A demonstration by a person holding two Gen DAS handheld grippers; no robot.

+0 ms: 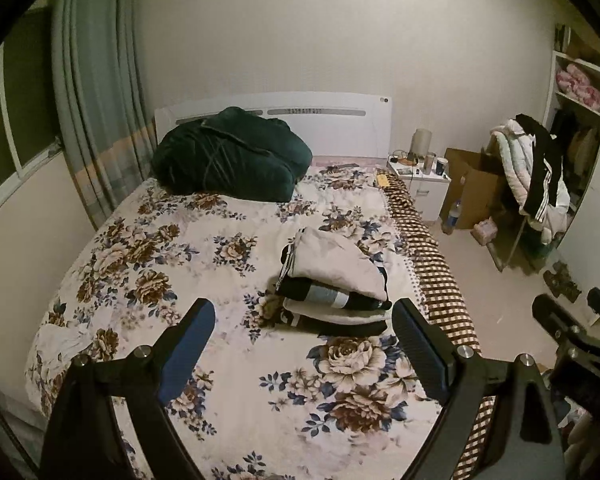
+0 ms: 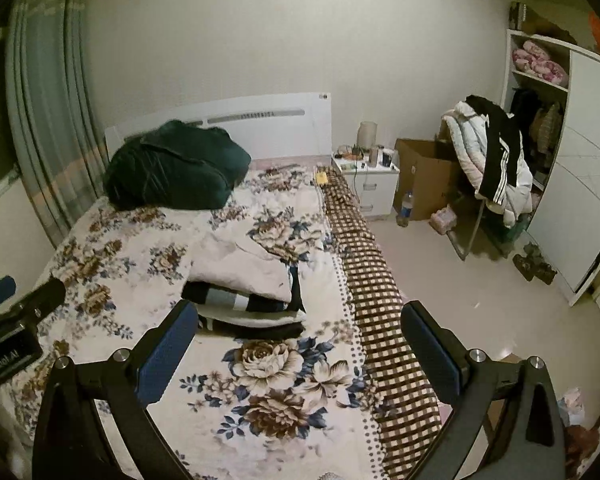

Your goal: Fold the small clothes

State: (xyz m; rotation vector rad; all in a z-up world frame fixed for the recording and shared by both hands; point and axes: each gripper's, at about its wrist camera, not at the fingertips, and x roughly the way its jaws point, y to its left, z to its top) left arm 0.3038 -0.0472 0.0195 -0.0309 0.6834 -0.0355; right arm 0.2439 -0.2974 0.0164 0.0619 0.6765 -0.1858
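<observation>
Folded clothes (image 1: 332,284) sit stacked on the bed (image 1: 148,248), both the left gripper (image 1: 304,320) and right gripper (image 2: 300,320) released and empty, so fetching another garment seems next.

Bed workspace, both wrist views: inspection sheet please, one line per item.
Surface: bed with floral brown-and-blue quilt, brown checked blanket along its side.
Job's things: stack of folded clothes, cream garment on top, black and grey below, resting on the quilt.
Clutter: dark green bundled duvet by the white headboard.
Grippers: left tongs open, empty, above the quilt; right tongs open, empty.
Cables: thin ones on the white nightstand, too small to trace.
Surroundings: cardboard box, chair piled with coats, open wardrobe, grey-green curtain.
</observation>
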